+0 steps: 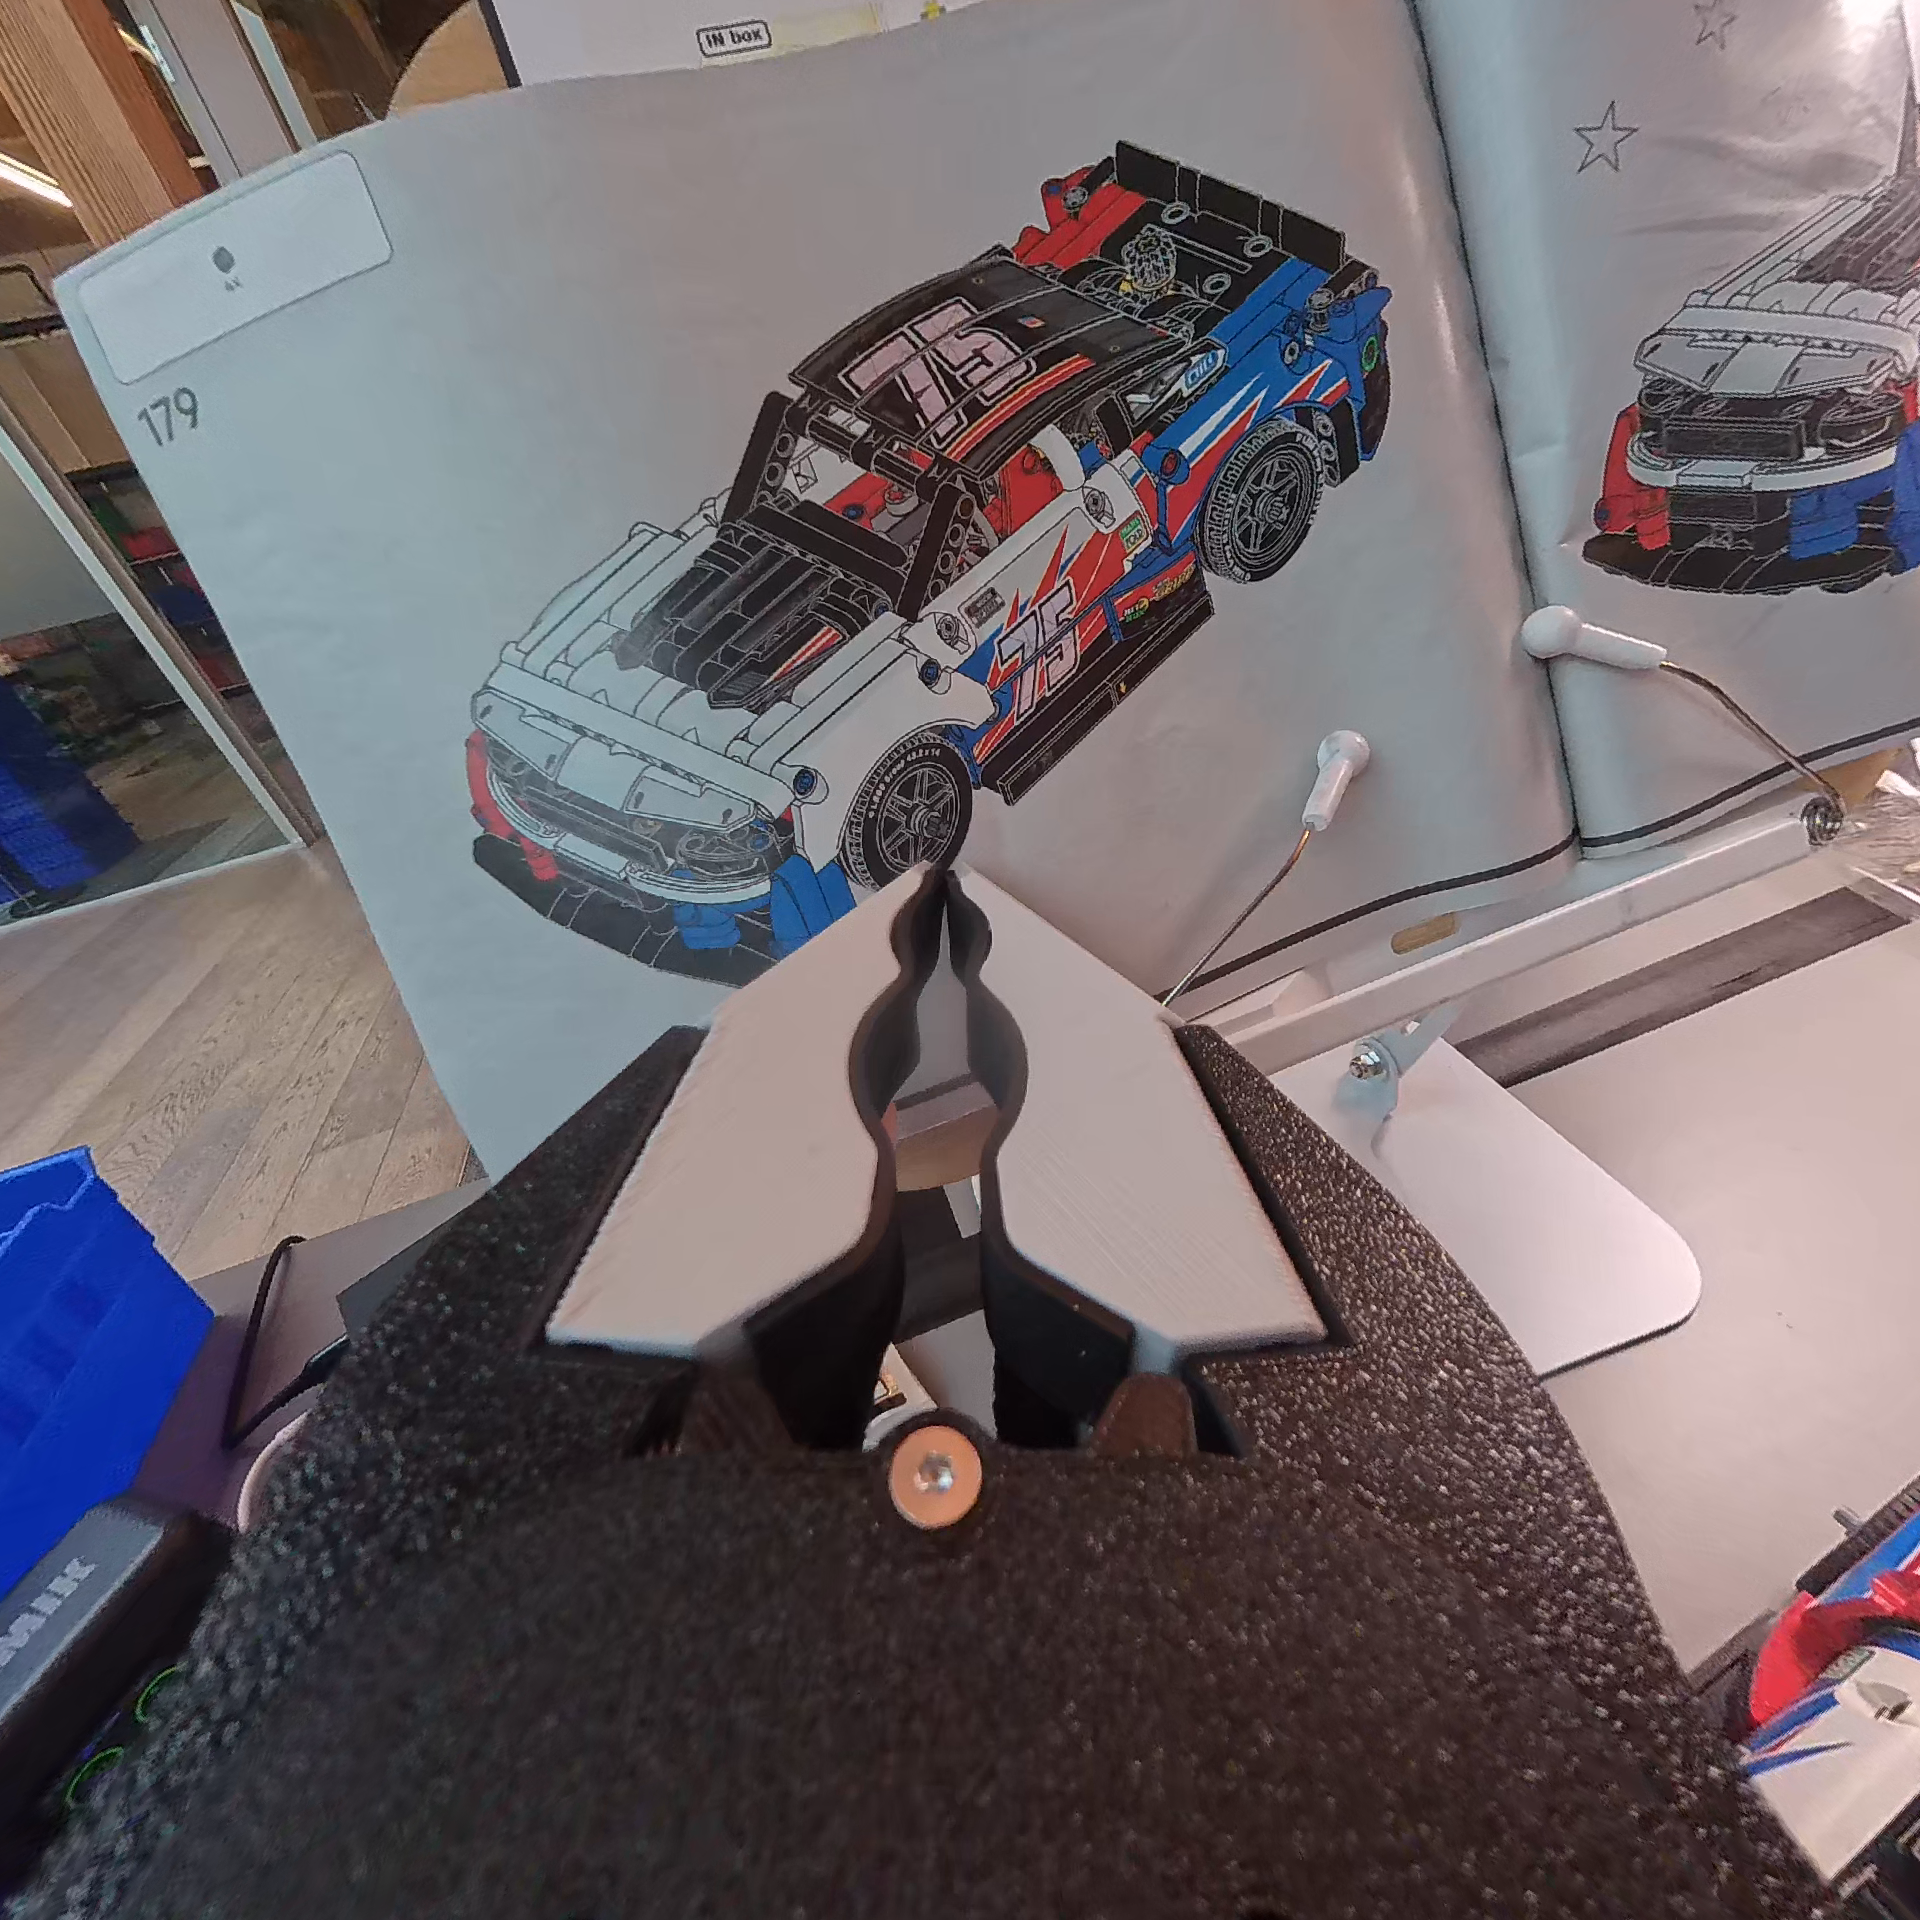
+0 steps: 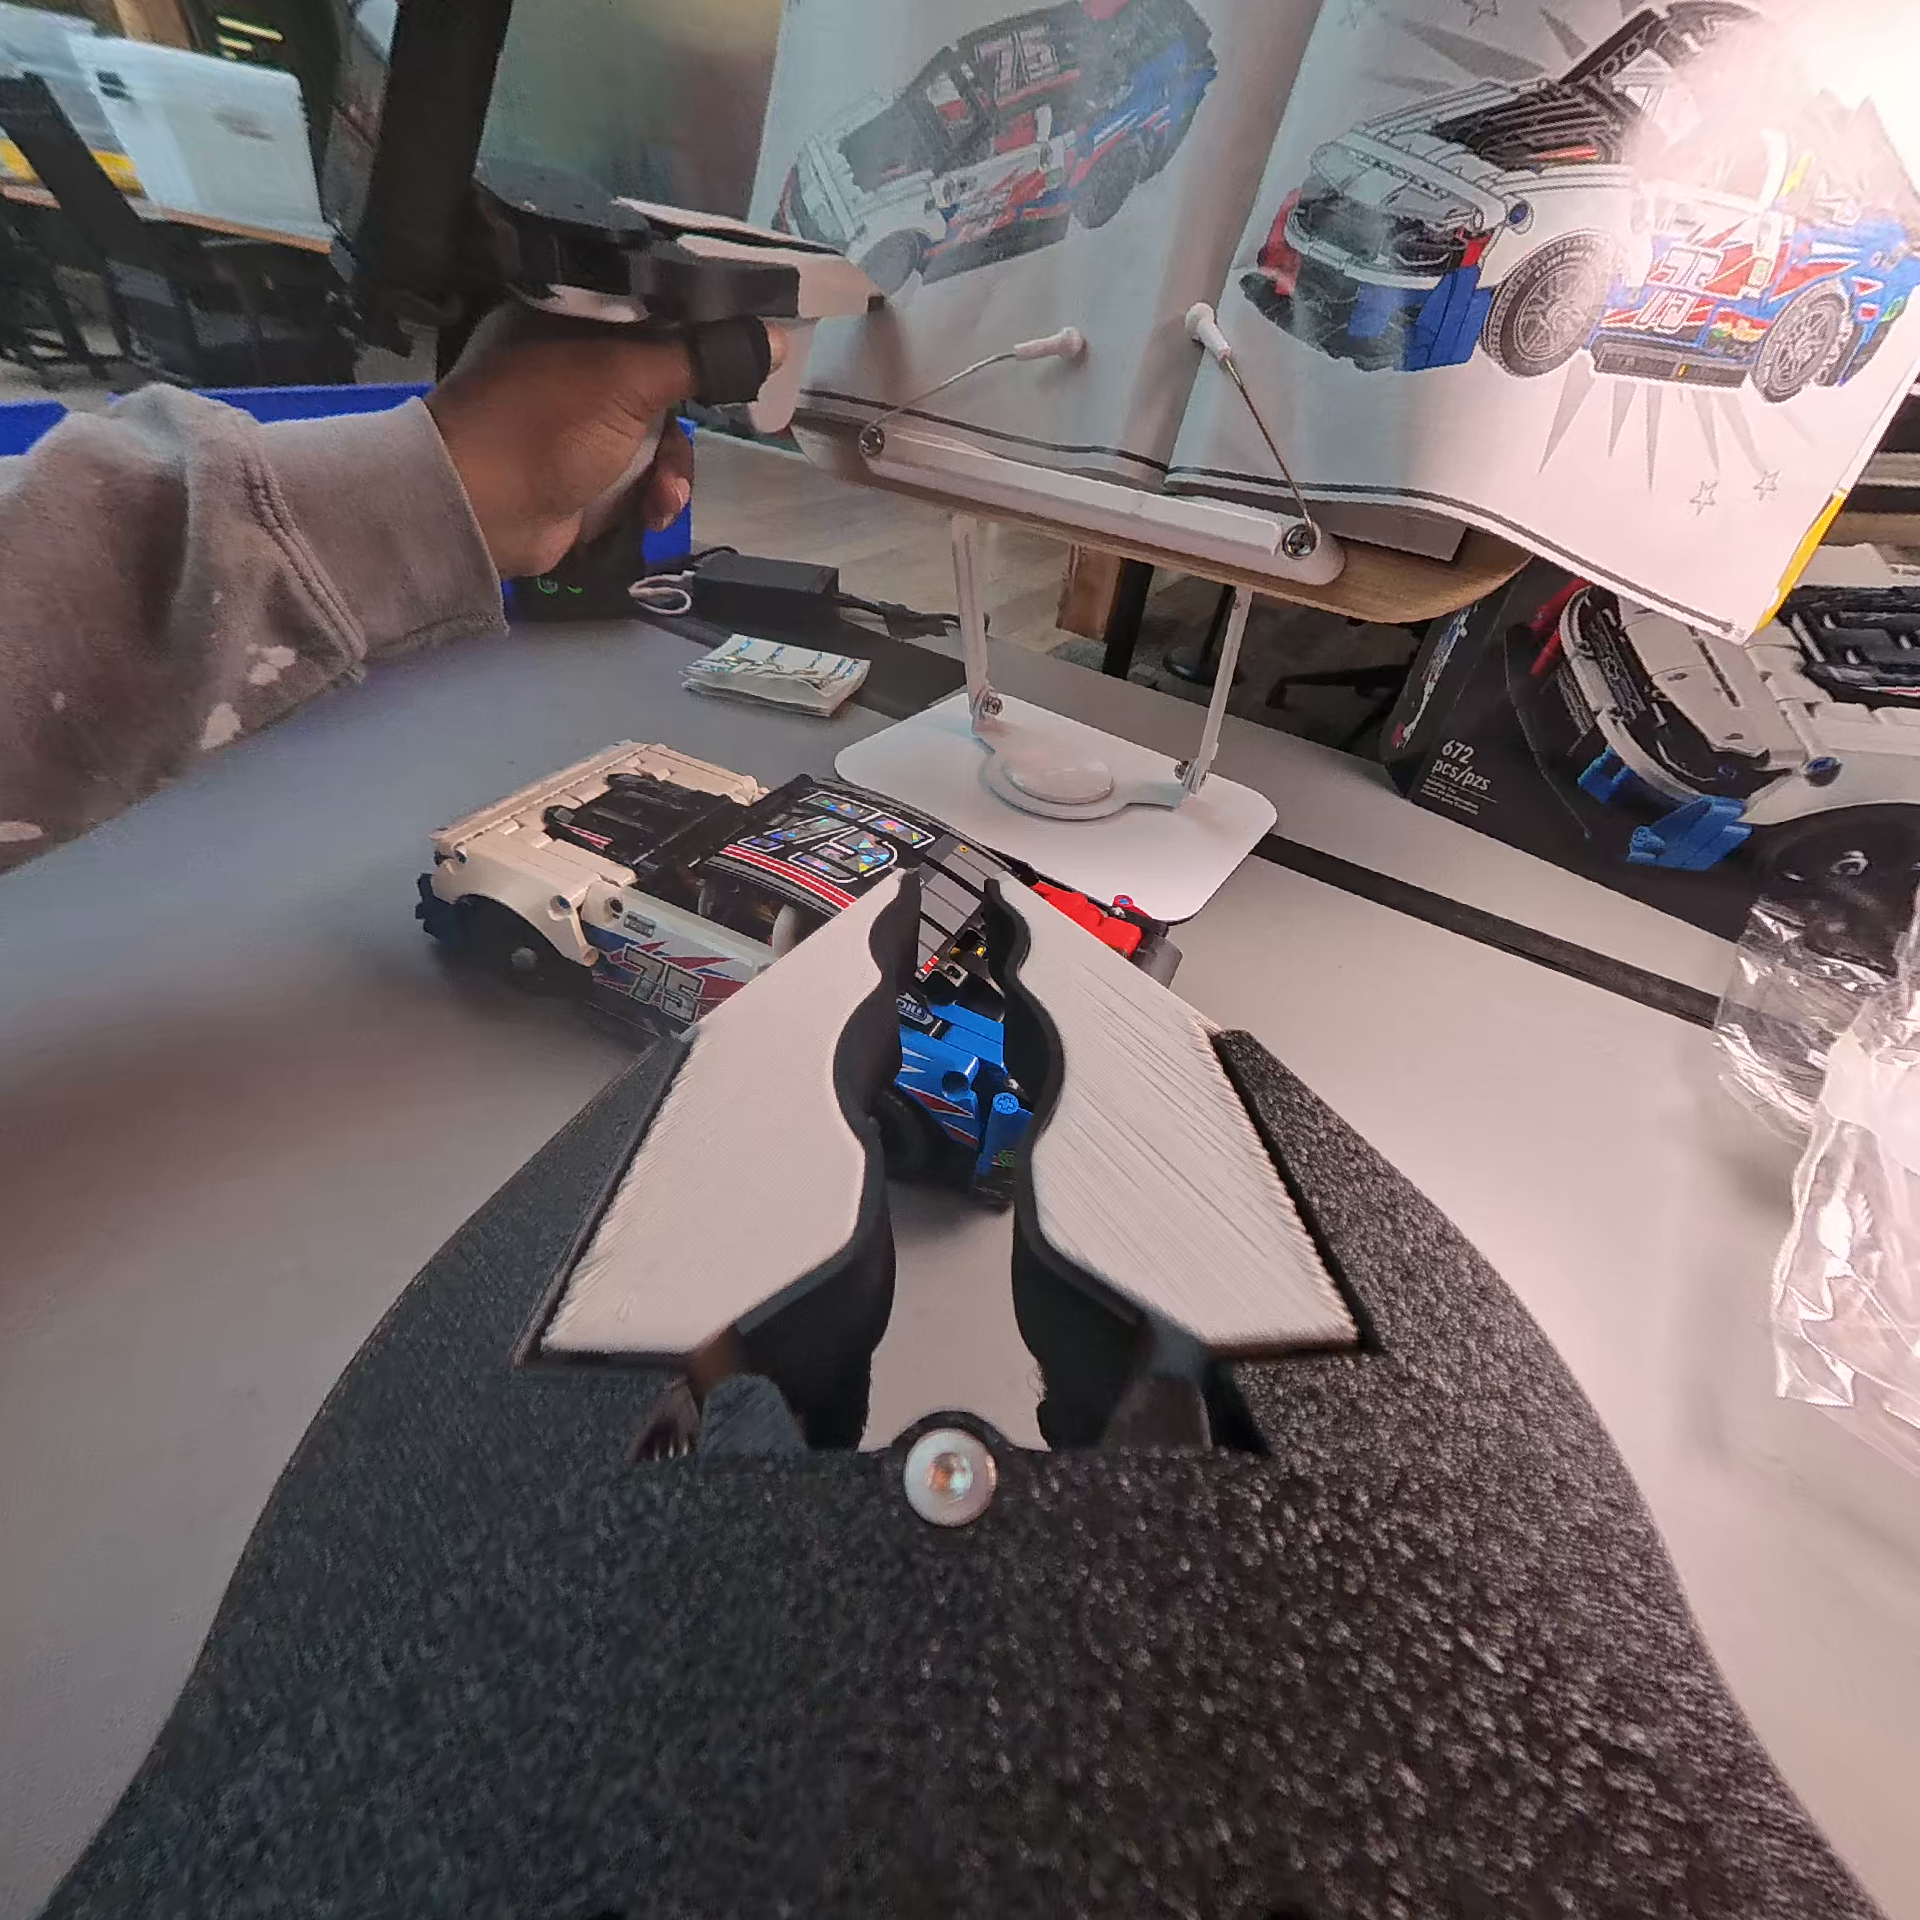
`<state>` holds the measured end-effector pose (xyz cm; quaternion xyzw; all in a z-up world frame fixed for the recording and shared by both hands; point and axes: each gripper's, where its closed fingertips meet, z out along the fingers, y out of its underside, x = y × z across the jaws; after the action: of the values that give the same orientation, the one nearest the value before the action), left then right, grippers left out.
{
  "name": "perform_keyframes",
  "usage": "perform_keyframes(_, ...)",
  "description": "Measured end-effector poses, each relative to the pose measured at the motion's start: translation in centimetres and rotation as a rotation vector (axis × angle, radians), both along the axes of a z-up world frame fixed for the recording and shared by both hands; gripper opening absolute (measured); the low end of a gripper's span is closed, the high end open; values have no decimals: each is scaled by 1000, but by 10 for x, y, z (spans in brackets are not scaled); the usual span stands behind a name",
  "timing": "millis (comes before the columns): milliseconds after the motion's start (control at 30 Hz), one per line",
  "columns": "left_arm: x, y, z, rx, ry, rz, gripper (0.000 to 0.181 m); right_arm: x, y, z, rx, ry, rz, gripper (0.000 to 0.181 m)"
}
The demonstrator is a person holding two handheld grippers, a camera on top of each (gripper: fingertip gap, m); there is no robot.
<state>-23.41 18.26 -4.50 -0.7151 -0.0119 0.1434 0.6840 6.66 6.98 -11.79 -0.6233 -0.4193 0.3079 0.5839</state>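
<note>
My left gripper is shut, with its tips against the lower part of the left page of an open instruction booklet that shows a drawn race car. The booklet stands on a white book stand. The right wrist view also shows the left gripper, held by a hand at that page. My right gripper is slightly open and empty. It hovers over the rear of a brick-built white, blue and red race car on the grey table. The car's blue tail shows between the fingers.
The set's box stands at the back right. Clear plastic bags lie at the right. A folded sticker sheet and a black power adapter lie behind the car. A blue bin sits at the left. There is about 35 cm between the tips of the two grippers.
</note>
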Motion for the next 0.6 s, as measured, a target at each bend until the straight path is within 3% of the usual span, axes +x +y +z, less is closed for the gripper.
perform_keyframes(167, 21, -22, -3, -2, -30, -89, 1, 2, 1, -2, 4, -15, -2, 11)
perform_keyframes(233, 39, -39, -11, -29, -52, -183, 12, 5, 4, -4, 1, -22, -6, 11)
perform_keyframes(367, 81, -89, -48, -162, -123, -423, 51, 10, 6, -19, -23, -88, 16, 16)
perform_keyframes(600, 130, -172, -113, -376, -51, -653, 69, 5, 12, -81, 80, -432, 94, 35)
